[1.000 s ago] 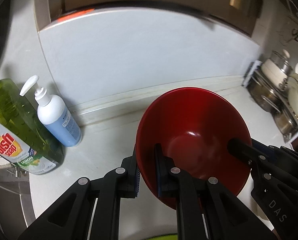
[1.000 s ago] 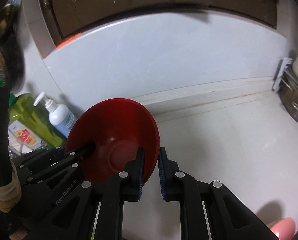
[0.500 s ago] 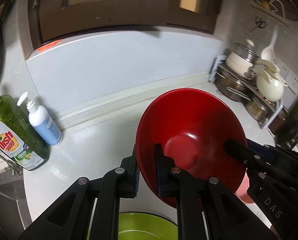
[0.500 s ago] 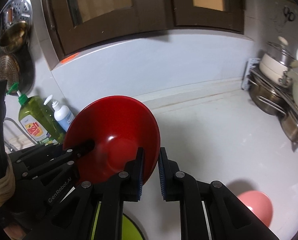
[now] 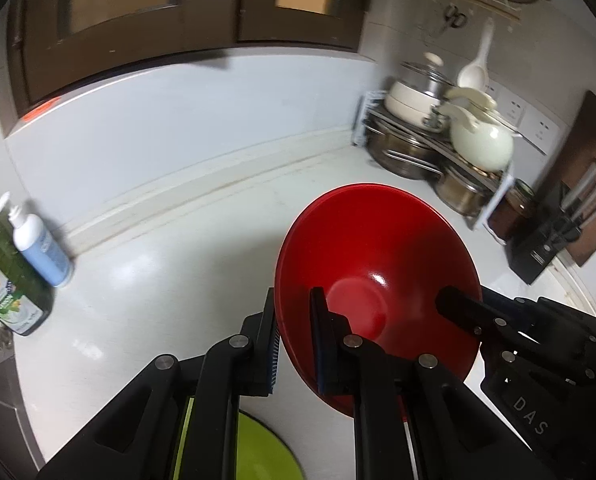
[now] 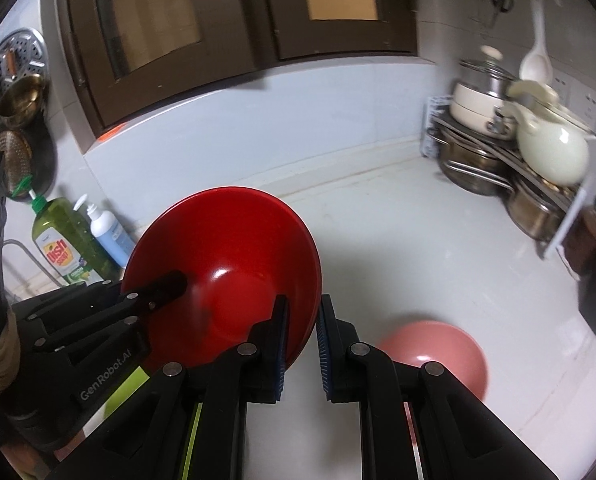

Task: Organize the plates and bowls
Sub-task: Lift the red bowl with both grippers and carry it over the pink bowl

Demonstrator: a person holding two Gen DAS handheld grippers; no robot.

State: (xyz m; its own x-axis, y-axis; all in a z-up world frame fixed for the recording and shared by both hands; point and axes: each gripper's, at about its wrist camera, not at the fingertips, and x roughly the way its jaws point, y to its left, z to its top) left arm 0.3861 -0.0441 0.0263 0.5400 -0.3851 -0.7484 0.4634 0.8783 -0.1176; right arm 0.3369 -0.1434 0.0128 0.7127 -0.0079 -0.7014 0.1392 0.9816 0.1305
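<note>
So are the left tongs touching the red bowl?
Touching. In the left wrist view the left tongs clamp the red bowl's rim, one finger inside, one outside.

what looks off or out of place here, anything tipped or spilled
No spill or damage shows. The red bowl is tipped steeply on edge, off the counter, with the left gripper and right gripper clamped on opposite rims. The pink bowl sits apart.

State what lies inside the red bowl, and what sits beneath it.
Inside the red bowl: no food, only one finger of each claw, left claw and right claw, gripping its rim. Beneath: white counter; the bowl hides the rest.
</note>
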